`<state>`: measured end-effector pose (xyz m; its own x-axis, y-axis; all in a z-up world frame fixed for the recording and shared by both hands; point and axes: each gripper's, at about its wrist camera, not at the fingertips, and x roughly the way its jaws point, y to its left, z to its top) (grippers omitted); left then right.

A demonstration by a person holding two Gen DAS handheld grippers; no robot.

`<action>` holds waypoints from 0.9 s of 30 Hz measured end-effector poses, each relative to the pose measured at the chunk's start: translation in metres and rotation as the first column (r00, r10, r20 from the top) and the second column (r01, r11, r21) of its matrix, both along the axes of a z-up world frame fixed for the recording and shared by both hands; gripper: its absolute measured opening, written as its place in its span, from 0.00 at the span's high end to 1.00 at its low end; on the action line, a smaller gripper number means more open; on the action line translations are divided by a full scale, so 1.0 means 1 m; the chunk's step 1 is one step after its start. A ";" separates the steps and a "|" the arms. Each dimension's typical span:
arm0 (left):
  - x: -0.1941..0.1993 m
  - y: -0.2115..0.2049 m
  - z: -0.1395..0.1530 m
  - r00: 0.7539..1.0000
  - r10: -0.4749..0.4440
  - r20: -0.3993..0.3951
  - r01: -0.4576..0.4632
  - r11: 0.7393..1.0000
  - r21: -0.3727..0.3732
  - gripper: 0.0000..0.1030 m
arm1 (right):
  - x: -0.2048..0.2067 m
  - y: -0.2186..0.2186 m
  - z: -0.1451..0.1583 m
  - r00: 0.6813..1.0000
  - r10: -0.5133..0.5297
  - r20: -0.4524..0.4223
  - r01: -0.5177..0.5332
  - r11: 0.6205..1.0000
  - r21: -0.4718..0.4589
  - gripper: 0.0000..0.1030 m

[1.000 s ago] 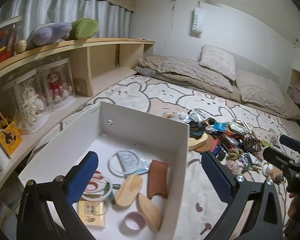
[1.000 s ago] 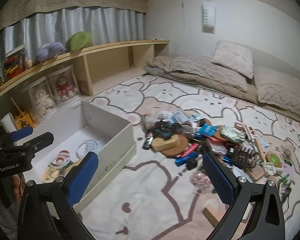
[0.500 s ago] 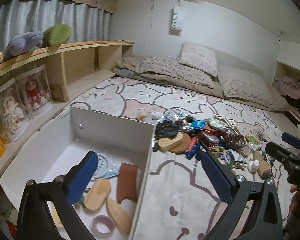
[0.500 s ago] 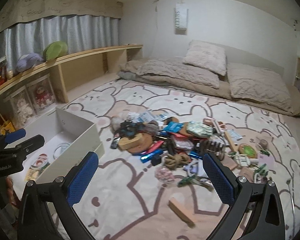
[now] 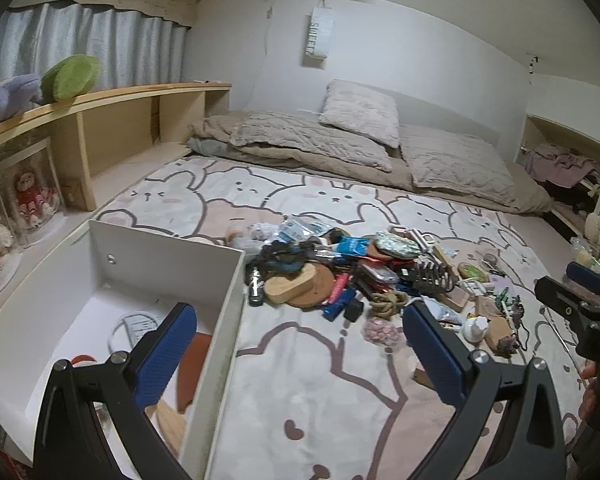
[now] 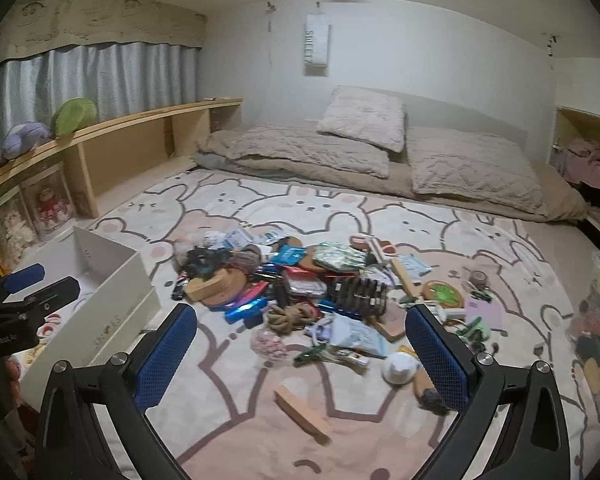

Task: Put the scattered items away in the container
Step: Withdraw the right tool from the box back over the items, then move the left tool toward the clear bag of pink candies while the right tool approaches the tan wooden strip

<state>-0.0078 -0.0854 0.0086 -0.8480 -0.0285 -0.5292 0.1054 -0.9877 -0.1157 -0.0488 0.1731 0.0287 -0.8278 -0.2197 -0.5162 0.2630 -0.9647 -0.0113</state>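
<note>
A white open box [image 5: 216, 320] stands on the rug at the left; it also shows in the right wrist view [image 6: 116, 292]. Inside lie a brown pouch [image 5: 192, 360], wooden pieces and a round clear packet. A pile of scattered small items [image 5: 352, 276] lies on the rug's middle, also in the right wrist view [image 6: 300, 292]. My left gripper [image 5: 300, 356] is open and empty, above the box's right wall. My right gripper [image 6: 300, 356] is open and empty, above the near edge of the pile, over a wooden block [image 6: 304, 408].
A wooden shelf [image 6: 112, 136] with plush toys and doll cases runs along the left. Bedding and pillows [image 6: 380, 148] lie at the back. A cluttered nook [image 5: 564, 168] is at the far right. The bear-print rug [image 6: 260, 216] covers the floor.
Both grippers have swung right, away from the box and toward the pile. The box has slid to the left in both views. Both stay open.
</note>
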 end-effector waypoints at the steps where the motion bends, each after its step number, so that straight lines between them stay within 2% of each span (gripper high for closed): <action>1: -0.001 0.003 0.000 1.000 -0.006 0.000 0.006 1.000 0.000 0.00 | 0.000 0.004 0.000 1.000 -0.009 0.001 0.009 1.000 -0.002 0.00; 12: -0.011 0.020 -0.002 0.999 -0.041 0.001 0.041 0.999 0.009 0.00 | -0.002 0.032 -0.003 0.997 -0.080 -0.003 0.080 0.997 -0.009 0.00; 27: -0.031 0.041 -0.011 0.996 -0.087 0.016 0.087 0.996 0.000 0.00 | -0.015 0.046 -0.018 0.994 -0.106 0.029 0.106 0.994 -0.017 0.00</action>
